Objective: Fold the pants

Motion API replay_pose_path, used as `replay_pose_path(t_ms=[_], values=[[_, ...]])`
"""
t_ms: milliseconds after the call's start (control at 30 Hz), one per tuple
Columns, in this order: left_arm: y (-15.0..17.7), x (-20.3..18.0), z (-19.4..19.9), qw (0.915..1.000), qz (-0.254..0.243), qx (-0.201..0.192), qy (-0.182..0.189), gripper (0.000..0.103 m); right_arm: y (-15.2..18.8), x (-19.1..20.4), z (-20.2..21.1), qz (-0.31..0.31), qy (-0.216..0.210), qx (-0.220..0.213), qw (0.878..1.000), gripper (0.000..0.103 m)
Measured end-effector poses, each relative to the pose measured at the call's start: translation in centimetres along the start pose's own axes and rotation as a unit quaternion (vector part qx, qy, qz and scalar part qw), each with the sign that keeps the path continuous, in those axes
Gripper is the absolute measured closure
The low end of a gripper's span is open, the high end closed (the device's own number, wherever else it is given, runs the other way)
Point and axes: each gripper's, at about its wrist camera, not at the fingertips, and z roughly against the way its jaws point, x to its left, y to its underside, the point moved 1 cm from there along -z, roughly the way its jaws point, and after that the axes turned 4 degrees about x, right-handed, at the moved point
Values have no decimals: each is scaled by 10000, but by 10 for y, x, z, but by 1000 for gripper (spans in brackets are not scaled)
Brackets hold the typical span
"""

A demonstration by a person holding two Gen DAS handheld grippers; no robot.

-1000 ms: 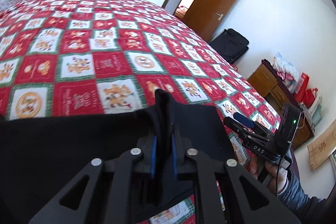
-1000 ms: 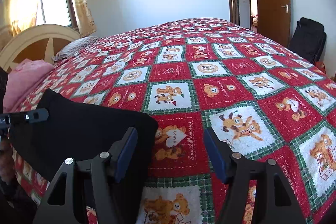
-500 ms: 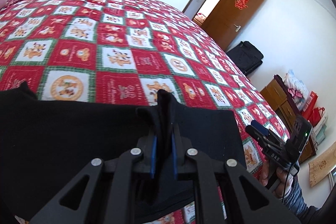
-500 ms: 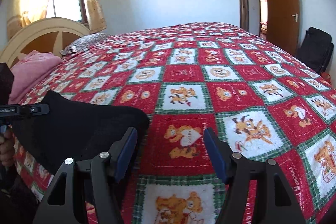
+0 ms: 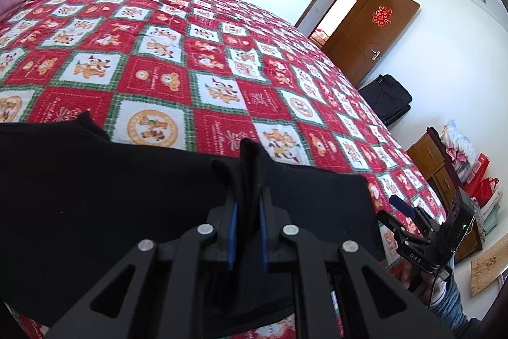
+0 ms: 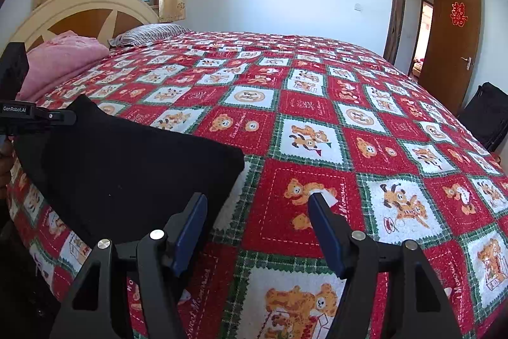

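Now the left gripper (image 5: 247, 205) pinches a fold of the black pants (image 5: 95, 186), which lie near the bed's (image 6: 317, 104) front edge. The right gripper (image 6: 257, 227) hangs wide open, holding nothing. Next, I think, it should grab the pants' near corner.

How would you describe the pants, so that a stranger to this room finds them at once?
Start at the big bed with the red bear-patterned quilt. At its near edge lie the black pants, flat, with a pinch of cloth in the shut left gripper. They are the only plain dark item on that bright quilt.
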Motion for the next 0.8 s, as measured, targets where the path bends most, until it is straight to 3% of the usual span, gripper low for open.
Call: replay_pose_path(t_ms=[467,800], values=[[8,19,-10,9994,-26,42,-336,90,8,5,-23,155,140,540,9983,36],[13,21,-14,9983,-306,-40,-493,84,8,1,-21,-30,76,512,9987,33]])
